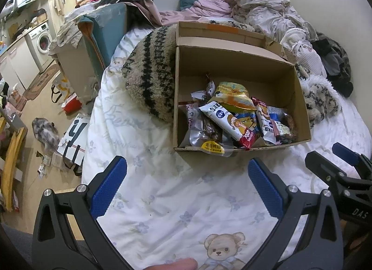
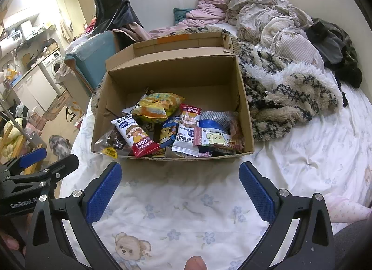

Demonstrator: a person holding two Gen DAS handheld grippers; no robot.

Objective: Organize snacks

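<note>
Two grippers, one box, one heap of snacks.

Left gripper: fingers wide apart, nothing between them, held low over the sheet with the box at 12 o'clock. Right gripper: fingers likewise spread and empty, box at 12 o'clock, left gripper at 9 o'clock. Both appear parked just short of the box's near wall, probably so either can reach in or draw back.

Box: cardboard, open-topped, flaps folded back at the far side, resting on the bed. A striped fleece lies against its 9 o'clock wall and a fluffy blanket against its 3 o'clock wall; these likely keep it from sliding on the soft bedding.

Snacks: all that can be seen lie inside the box, piled loosely toward the near wall, far half of the floor bare.
- yellow bag, on top, toward 12 o'clock of the heap
- white-and-red pack, at 8 o'clock, leaning over a brown pouch
- upright white pack, centre
- pink-edged pack, at 4 o'clock, flat
- yellow label, hanging over the near rim

None lies on the sheet in either view.

Status, as a judgement: snacks in the box with both grippers empty fits either a heap waiting to be sorted out or one already gathered in; the views do not settle which.
</note>
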